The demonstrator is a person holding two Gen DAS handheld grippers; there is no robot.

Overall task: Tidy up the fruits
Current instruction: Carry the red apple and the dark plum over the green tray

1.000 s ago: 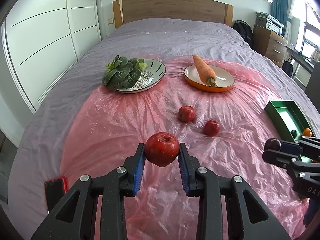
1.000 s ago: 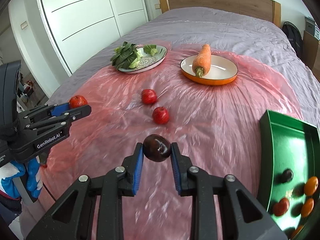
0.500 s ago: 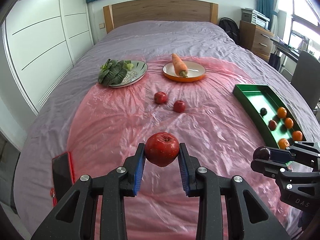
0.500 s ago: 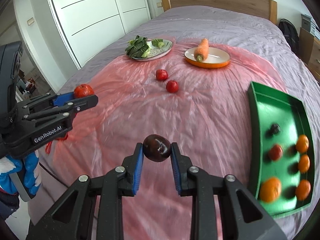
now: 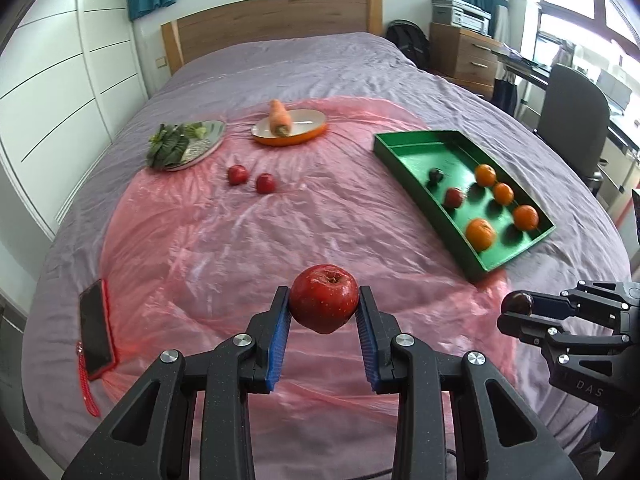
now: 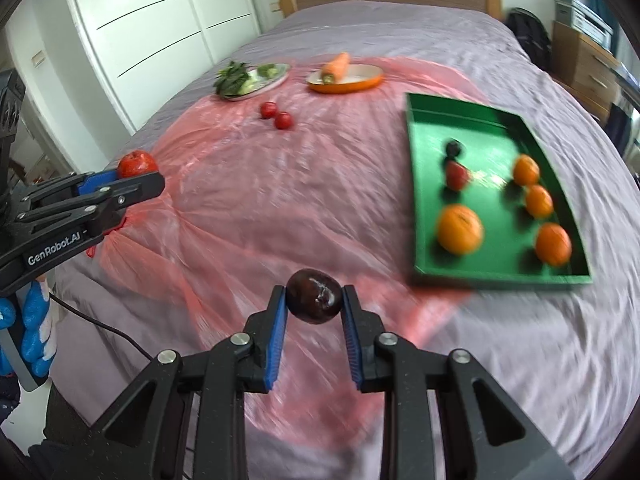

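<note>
bed (image 5: 320,64) | left fingers (image 5: 280,328) clamp apple (image 5: 324,303) | right fingers (image 6: 276,320) clamp plum (image 6: 315,296)

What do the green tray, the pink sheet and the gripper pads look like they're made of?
Green tray: likely rigid plastic or painted metal, with an even colour, straight thin walls and a mild sheen. Pink sheet: thin translucent plastic film, crinkled and glossy, with the purple bedcover showing through. Blue pads: probably ribbed rubber, matte with fine ridges.
</note>
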